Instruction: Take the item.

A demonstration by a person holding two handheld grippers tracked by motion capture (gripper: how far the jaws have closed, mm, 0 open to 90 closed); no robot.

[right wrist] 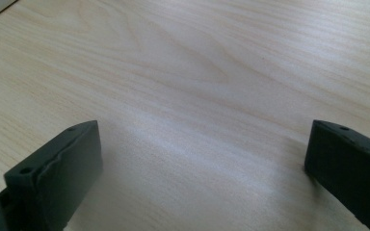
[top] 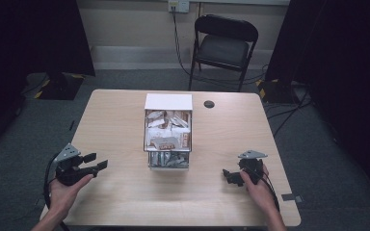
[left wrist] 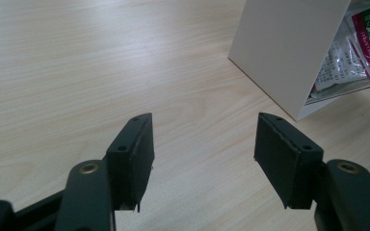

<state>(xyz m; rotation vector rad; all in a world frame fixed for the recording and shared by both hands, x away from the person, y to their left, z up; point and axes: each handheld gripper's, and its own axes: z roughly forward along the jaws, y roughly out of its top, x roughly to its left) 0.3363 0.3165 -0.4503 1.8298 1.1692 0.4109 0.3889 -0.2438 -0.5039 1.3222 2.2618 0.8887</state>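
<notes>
A white open-fronted box [top: 168,129] stands at the middle of the light wooden table [top: 125,192], stuffed with paper packets and sachets [top: 167,136]. My left gripper [top: 96,161] rests near the table's front left, held by a hand, jaws open and pointing right toward the box. Its own view has the open jaws [left wrist: 204,144] over bare wood, with the box's white side [left wrist: 289,53] and packets [left wrist: 347,57] at the upper right. My right gripper [top: 227,175] lies at the front right in the other hand, jaws spread wide [right wrist: 202,163] just above bare tabletop.
A small dark round disc [top: 209,104] sits on the table behind the box at its right. A black folding chair [top: 224,45] stands beyond the far edge. Cables run over the grey carpet at the right.
</notes>
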